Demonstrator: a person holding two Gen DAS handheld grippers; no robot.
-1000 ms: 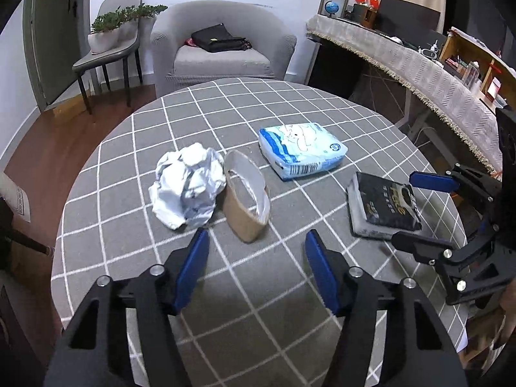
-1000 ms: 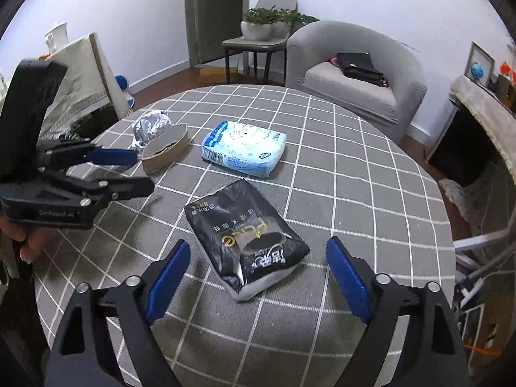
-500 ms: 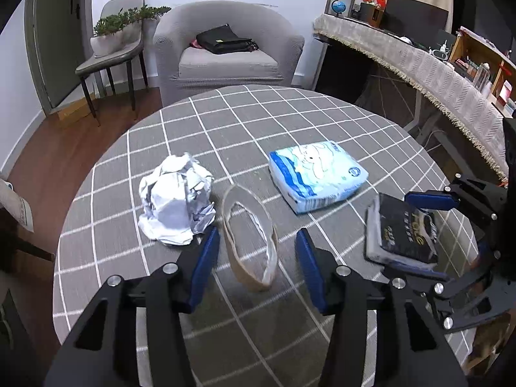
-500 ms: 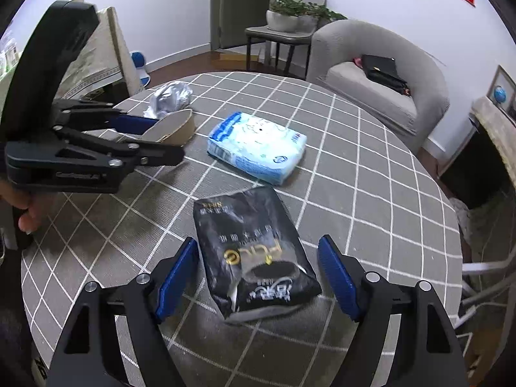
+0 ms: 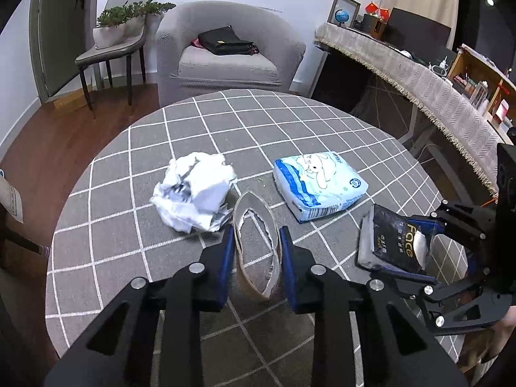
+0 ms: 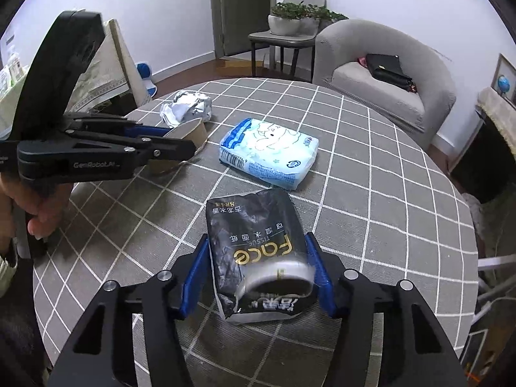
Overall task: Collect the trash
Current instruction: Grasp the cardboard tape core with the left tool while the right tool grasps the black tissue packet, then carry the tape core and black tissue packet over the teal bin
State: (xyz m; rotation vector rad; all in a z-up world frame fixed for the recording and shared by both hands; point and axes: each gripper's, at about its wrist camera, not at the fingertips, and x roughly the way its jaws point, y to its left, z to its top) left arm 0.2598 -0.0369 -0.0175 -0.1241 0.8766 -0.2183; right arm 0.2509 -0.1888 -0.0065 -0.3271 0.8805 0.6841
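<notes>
A squashed brown cardboard tape ring (image 5: 256,242) lies on the grey checked table (image 5: 290,122). My left gripper (image 5: 256,245) is shut on it, one pad on each side; it also shows in the right wrist view (image 6: 183,143). A crumpled white paper wad (image 5: 195,195) sits just left of the ring. My right gripper (image 6: 258,264) is shut on a black "Face" tissue pack (image 6: 258,248), pads pressed on both its sides; the pack also shows in the left wrist view (image 5: 393,242). A blue-and-white tissue pack (image 5: 319,188) lies between them.
A grey armchair (image 5: 225,54) with a black bag stands beyond the table. A chair with a planter (image 5: 116,32) is at the back left. A long draped desk (image 5: 419,90) runs along the right. A leaning board (image 6: 109,64) stands left of the table.
Both grippers moved forward and closed: the left onto the cardboard ring, the right onto the black tissue pack. Both were open and short of these items a second ago.
</notes>
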